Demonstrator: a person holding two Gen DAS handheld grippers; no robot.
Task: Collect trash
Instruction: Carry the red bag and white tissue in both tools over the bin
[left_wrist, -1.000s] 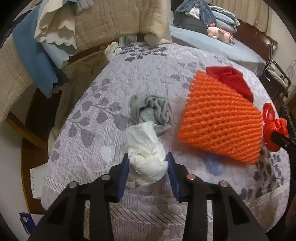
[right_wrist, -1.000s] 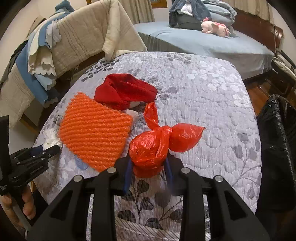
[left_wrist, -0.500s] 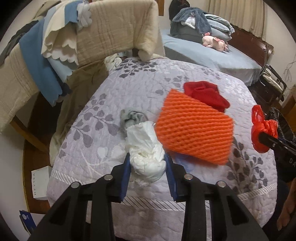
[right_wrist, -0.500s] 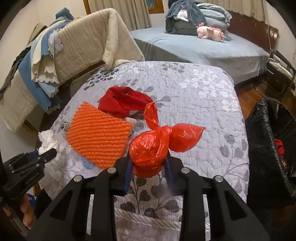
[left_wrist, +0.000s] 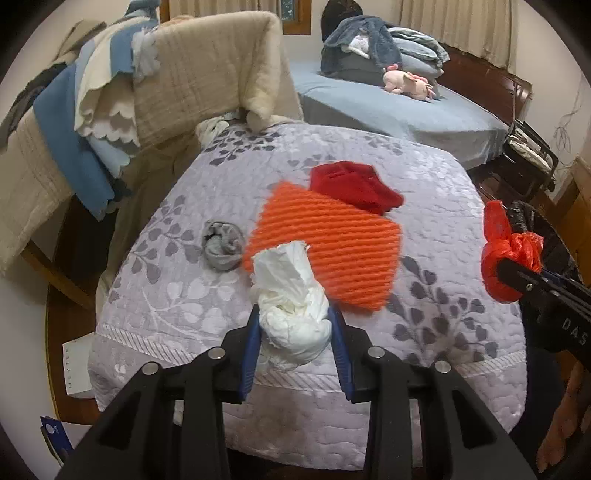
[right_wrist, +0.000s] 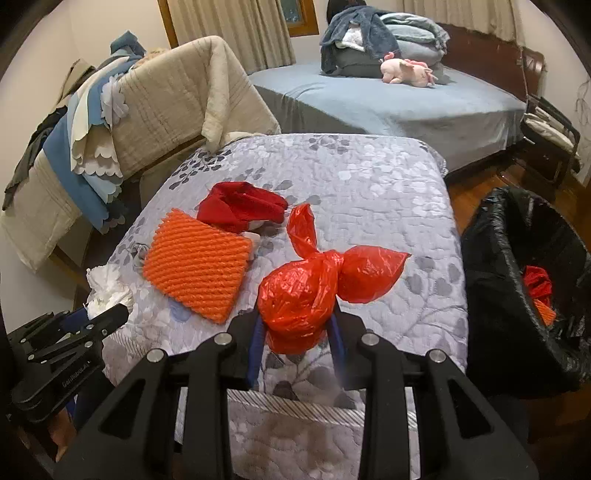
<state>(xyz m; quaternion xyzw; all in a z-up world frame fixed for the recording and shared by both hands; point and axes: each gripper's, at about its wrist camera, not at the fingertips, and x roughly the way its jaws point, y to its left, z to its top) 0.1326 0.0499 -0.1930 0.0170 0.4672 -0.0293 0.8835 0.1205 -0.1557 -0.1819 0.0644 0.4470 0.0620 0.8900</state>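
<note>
The left hand-held gripper (left_wrist: 293, 328) squeezes soft tissue (left_wrist: 291, 310), the right hand-held gripper (right_wrist: 297, 328) a light bag (right_wrist: 299, 295) (bin (right_wrist: 491, 280) at 3 o'clock).

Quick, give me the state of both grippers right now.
Left gripper: closed on the white crumpled tissue.
Right gripper: closed on the tied red plastic bag.
</note>
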